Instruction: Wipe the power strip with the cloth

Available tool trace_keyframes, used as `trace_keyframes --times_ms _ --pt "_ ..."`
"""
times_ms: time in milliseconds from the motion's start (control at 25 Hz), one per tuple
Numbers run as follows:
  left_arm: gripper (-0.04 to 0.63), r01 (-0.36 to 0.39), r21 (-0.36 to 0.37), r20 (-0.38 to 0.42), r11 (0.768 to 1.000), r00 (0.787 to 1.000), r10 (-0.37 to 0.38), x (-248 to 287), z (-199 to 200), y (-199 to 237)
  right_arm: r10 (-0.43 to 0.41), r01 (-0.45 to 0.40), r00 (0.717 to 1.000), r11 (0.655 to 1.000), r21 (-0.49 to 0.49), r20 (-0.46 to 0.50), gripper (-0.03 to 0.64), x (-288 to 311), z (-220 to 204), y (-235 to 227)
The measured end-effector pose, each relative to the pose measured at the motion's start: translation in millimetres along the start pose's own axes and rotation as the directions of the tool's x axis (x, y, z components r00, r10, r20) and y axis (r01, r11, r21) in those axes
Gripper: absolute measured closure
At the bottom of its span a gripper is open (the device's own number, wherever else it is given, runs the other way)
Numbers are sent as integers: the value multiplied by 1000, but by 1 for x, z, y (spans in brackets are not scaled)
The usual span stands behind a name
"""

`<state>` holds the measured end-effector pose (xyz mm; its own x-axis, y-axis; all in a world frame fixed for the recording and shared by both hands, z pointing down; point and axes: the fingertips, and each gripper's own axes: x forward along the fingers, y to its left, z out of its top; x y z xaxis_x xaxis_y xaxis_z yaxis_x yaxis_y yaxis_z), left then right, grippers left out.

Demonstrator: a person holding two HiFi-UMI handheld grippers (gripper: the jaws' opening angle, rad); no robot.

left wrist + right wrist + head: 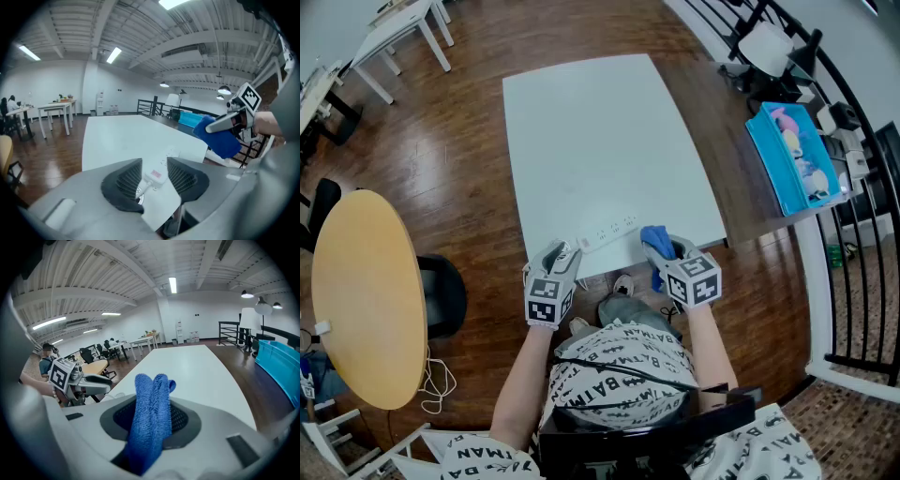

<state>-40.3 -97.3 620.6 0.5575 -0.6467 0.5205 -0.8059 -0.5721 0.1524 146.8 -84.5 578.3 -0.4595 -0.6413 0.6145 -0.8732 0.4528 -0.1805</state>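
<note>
A white power strip [609,232] lies near the front edge of the white table [600,141]. My left gripper [567,251] is at the strip's left end. In the left gripper view the strip's end [165,161] with its red label sits between the two pads, which touch its sides, and its cord runs down toward me. My right gripper [661,248] hovers just right of the strip, shut on a folded blue cloth [653,237]. In the right gripper view the cloth [151,413] stands up between the jaws. The left gripper view shows the cloth [220,138] hanging above the table's corner.
A blue bin [792,155] with small items stands on a darker surface to the right, next to a black railing [862,281]. A round wooden table [366,300] and a black chair [445,295] are at the left. A white desk [398,28] stands far left.
</note>
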Motion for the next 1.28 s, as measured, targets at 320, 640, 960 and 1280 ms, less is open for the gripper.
trace_keyframes --times_ms 320,640,960,1280 --pt "211 120 275 -176 954 982 -73 57 -31 -2 -4 5 1000 1000 27 -21 483 3 -4 -23" --pt "217 275 391 -331 878 933 -145 87 -58 -10 20 -17 999 999 51 -39 482 11 -4 -31" --pt "310 333 365 -334 870 919 -212 89 -62 -20 91 -91 994 996 15 -64 482 24 -3 -17" --pt "308 230 476 -215 849 966 -141 57 -10 -21 273 -307 946 928 -211 -175 483 38 8 53"
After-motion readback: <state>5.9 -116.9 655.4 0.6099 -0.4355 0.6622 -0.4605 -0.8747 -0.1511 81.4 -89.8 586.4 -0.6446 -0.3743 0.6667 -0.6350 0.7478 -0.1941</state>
